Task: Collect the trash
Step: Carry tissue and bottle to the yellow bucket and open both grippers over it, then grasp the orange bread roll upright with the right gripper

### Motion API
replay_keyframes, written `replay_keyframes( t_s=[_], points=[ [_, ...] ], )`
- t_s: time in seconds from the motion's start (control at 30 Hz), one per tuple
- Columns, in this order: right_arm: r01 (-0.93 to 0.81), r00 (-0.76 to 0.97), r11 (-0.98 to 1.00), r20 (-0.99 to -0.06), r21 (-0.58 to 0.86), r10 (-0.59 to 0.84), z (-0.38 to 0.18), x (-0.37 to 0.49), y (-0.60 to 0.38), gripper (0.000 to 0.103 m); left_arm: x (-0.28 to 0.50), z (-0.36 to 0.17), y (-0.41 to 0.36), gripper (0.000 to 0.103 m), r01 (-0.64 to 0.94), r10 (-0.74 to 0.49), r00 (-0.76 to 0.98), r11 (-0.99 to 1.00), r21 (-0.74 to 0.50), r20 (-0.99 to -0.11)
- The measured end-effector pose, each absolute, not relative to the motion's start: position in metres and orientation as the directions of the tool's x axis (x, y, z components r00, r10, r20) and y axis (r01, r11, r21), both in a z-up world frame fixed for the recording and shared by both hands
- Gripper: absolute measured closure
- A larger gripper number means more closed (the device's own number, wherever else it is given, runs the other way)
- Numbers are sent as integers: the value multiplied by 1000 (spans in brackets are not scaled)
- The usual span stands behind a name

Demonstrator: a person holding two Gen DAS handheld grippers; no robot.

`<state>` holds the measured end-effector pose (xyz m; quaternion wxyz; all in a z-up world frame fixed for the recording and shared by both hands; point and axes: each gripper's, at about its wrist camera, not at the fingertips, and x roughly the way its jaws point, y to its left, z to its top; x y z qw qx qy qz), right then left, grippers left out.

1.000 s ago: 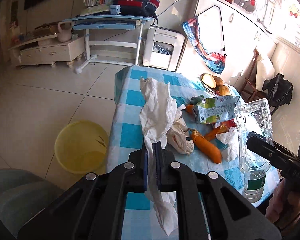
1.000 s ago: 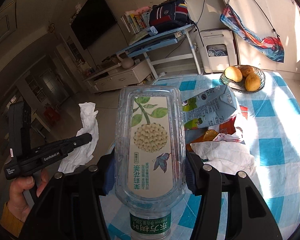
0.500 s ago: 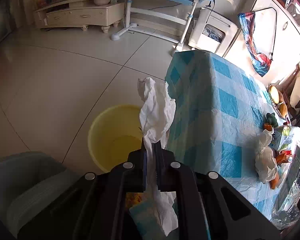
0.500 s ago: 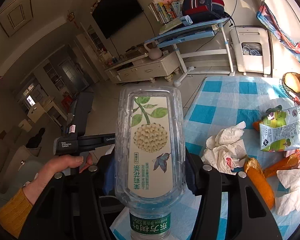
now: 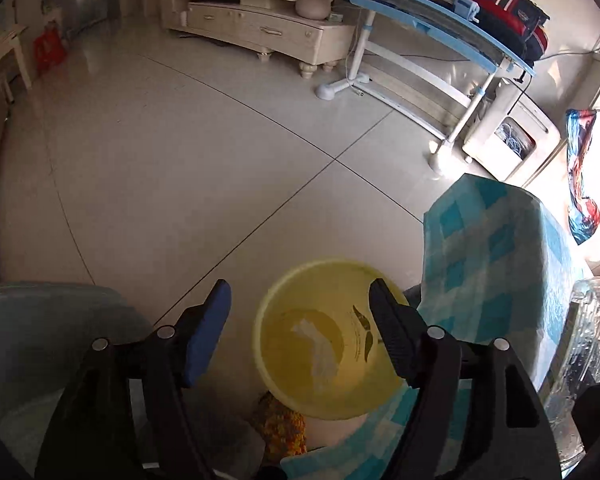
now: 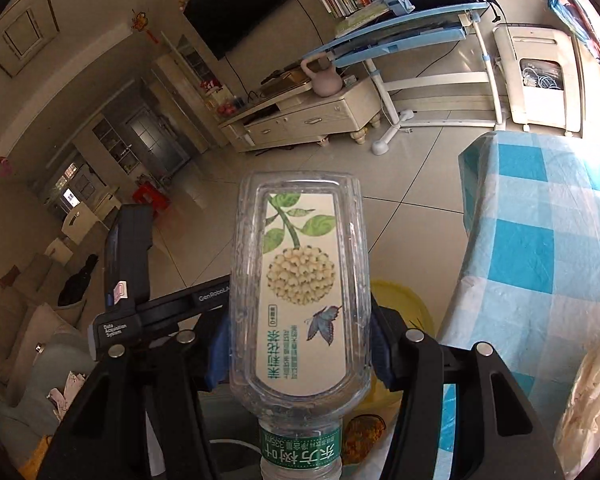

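Observation:
My left gripper [image 5: 300, 294] hangs over the yellow bin [image 5: 268, 360] on the floor. Its jaws are opening, with nothing between them. A white tissue [image 5: 318, 346] lies inside the bin. My right gripper [image 6: 300, 344] is shut on a clear plastic bottle [image 6: 300, 288] with a flower label, held cap towards the camera. In the right wrist view the bin's rim [image 6: 404, 300] shows just behind the bottle. The left gripper's black body [image 6: 128, 280] is to the left. The bottle's edge [image 5: 592, 340] shows at the right of the left wrist view.
The table with a blue checked cloth [image 5: 492, 248] stands right of the bin, with crumpled paper [image 6: 592, 392] near its edge. A grey-blue seat [image 5: 40, 340] is left of the bin. A TV cabinet [image 5: 260, 28] and a blue desk [image 5: 440, 20] stand far across bare floor tiles.
The left gripper swung from the table to above the bin, opened, and the tissue dropped in. The right gripper followed towards the bin, still shut on the bottle.

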<state>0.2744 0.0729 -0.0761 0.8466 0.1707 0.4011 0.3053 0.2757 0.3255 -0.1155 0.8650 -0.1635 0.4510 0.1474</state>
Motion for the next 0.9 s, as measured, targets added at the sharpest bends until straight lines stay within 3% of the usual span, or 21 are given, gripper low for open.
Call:
replay_keyframes(
  t_s=[0.27, 0.57, 0.63, 0.9],
  points=[
    [-378, 462, 777, -625, 503, 629, -97, 291, 106, 48, 249, -80, 362, 24, -504, 187, 629, 837, -212, -755],
    [-329, 424, 843, -731, 426, 534, -111, 321, 139, 46, 235, -44, 348, 22, -466, 182, 686, 853, -234, -705],
    [-317, 440, 849, -728, 422, 526, -108, 318, 135, 36, 231, -32, 344, 21, -464, 192, 702, 853, -236, -686],
    [-373, 534, 834, -640, 407, 552, -58, 269, 91, 36, 210, 18, 307, 16, -440, 231, 760, 871, -218, -608]
  ],
)
